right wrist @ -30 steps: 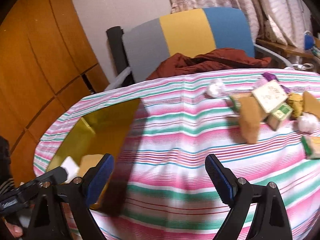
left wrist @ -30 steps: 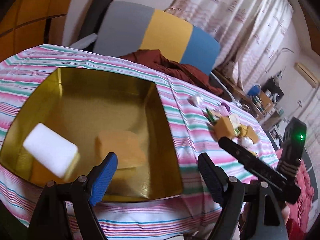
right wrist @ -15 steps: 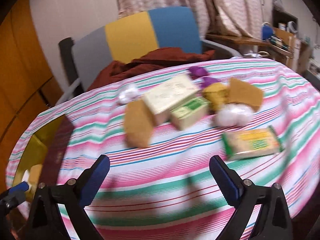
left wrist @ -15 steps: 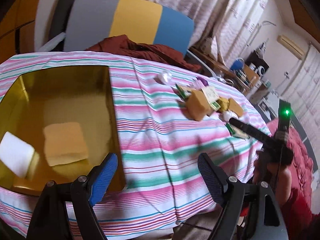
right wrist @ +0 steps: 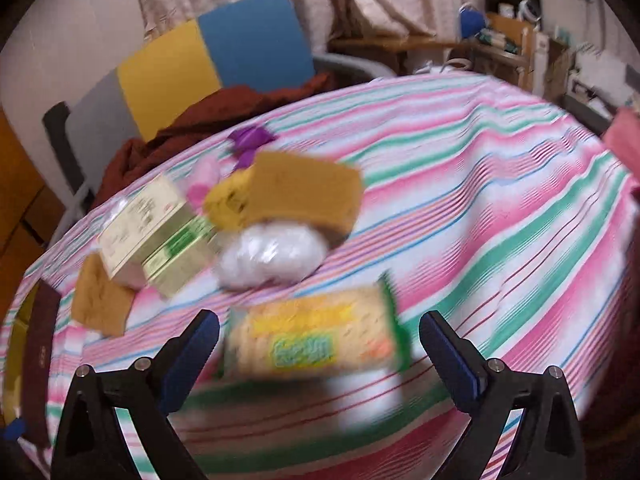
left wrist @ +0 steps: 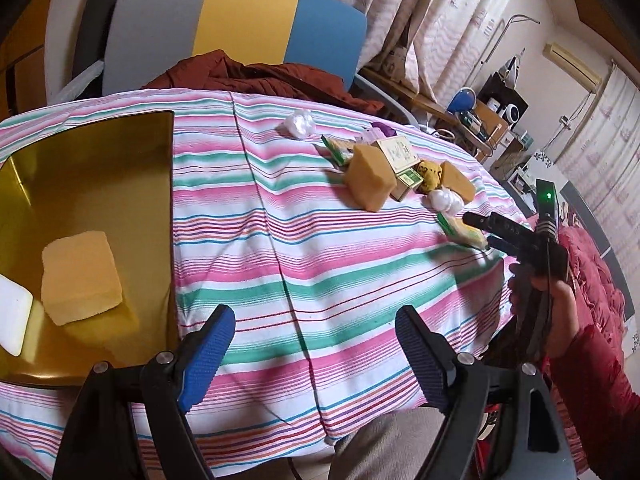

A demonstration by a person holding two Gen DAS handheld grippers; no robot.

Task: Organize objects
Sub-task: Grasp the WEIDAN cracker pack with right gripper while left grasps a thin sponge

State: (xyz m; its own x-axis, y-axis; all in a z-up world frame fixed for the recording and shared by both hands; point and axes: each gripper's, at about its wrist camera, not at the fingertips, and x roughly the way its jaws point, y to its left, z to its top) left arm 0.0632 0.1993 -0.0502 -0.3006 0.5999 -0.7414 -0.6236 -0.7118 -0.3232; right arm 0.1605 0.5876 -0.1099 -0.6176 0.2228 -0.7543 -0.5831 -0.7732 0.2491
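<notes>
A gold tray [left wrist: 92, 168] lies at the table's left and holds a yellow sponge [left wrist: 80, 276] and a white block [left wrist: 12, 320]. My left gripper [left wrist: 316, 356] is open and empty above the striped cloth just right of the tray. A pile of objects sits to the right: brown sponge [left wrist: 368, 180], small boxes [left wrist: 400, 156], white wad [left wrist: 442, 200]. My right gripper [right wrist: 320, 356] is open, its fingers either side of a green and yellow packet [right wrist: 316, 336] on the cloth. It also shows in the left wrist view [left wrist: 476, 230]. The right wrist view is blurred.
A striped cloth [left wrist: 320, 260] covers the table. A grey, yellow and blue chair [left wrist: 224, 28] with a dark red garment [left wrist: 256, 76] stands behind it. Another white wad [left wrist: 298, 124] lies apart near the far edge. Shelves and clutter stand at the far right.
My left gripper has swung right, away from over the tray. My right gripper has moved right and forward to the pile, and the packet now lies between its fingers.
</notes>
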